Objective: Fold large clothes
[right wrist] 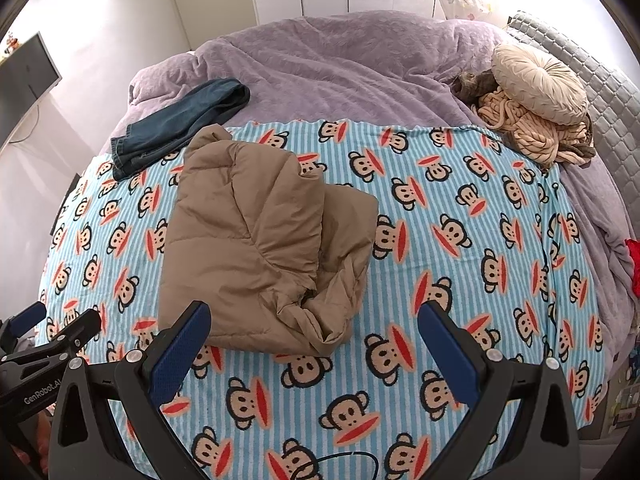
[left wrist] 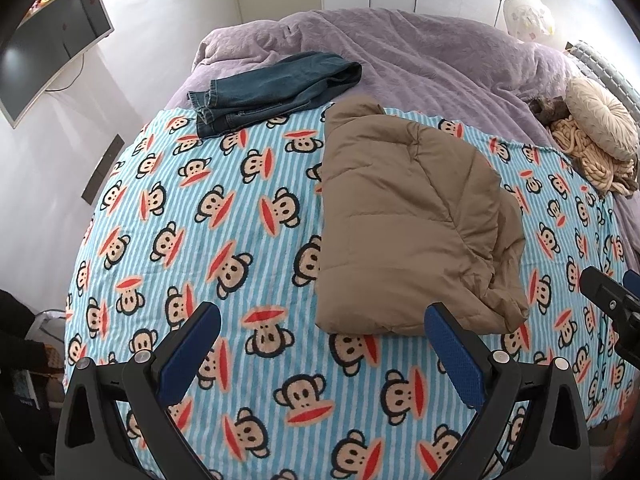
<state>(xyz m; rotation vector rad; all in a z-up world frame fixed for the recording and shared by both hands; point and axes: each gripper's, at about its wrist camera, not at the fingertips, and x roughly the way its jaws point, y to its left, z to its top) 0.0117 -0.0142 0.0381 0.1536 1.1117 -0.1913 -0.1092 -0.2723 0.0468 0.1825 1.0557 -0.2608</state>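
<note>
A tan puffy jacket [left wrist: 412, 220] lies folded into a thick bundle on the monkey-print blanket [left wrist: 224, 208]; it also shows in the right wrist view [right wrist: 264, 248]. Folded blue jeans [left wrist: 272, 88] lie beyond it at the blanket's far edge, also in the right wrist view [right wrist: 180, 124]. My left gripper [left wrist: 324, 328] is open and empty, hovering just in front of the jacket's near edge. My right gripper [right wrist: 316, 324] is open and empty, near the jacket's near right corner. Each gripper shows at the edge of the other's view.
A purple duvet [right wrist: 340, 64] covers the far bed. A round beige cushion [right wrist: 536, 84] and a knitted throw [right wrist: 528, 132] sit at the far right. A monitor [left wrist: 52, 48] hangs on the left wall. A red item [right wrist: 634, 264] lies at the right edge.
</note>
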